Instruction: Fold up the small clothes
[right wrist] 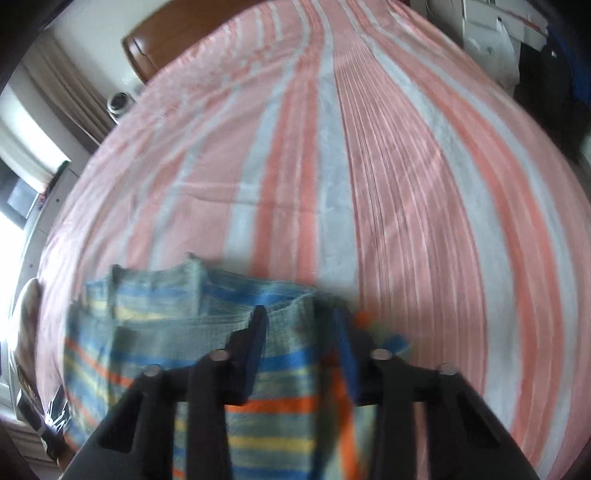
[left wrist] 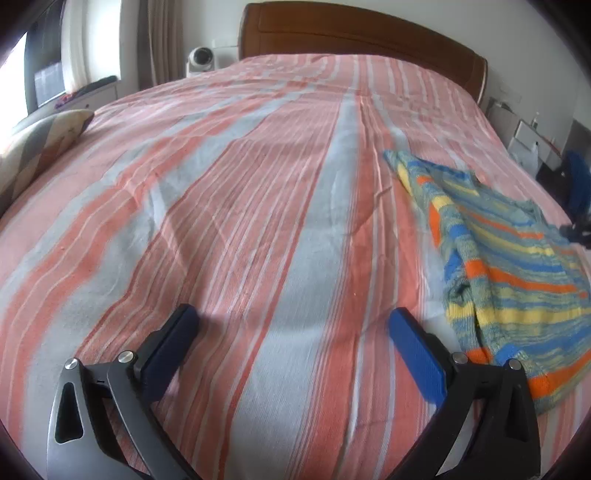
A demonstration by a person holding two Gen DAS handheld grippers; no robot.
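Looking down along the left gripper (left wrist: 293, 312), a wide bed is seen, covered by a woven sheet (left wrist: 240, 184) with long coral, pale grey and white stripes, lightly creased. The blue-padded fingers of this tool are spread wide at six o'clock, with only bare sheet between them; nothing is gripped. A small knitted sweater (left wrist: 517, 266) is laid at four o'clock, just beside the right-hand finger. It is a soft, marled knit with bands of blue, yellow, orange and grey-green, and it lies rumpled, with one sleeve stretched toward one o'clock. The wide spread is judged to be readiness for taking a near edge of the garment. A curved wooden headboard (left wrist: 351, 33) is set at twelve o'clock, and a patterned cushion (left wrist: 33, 147) at nine o'clock. In the right wrist view, which is smeared by motion, the right gripper (right wrist: 300, 314) is pointed steeply down at the same sweater, which fills the picture from six to eight o'clock. Its ribbed neckline is found at the fingertips, and knit is seen between the black fingers. The blur hides the pads themselves, but this tool is taken to be clamped on the neckline edge, probably so that it can be lifted and laid over. The striped sheet is spread from nine round to three o'clock.
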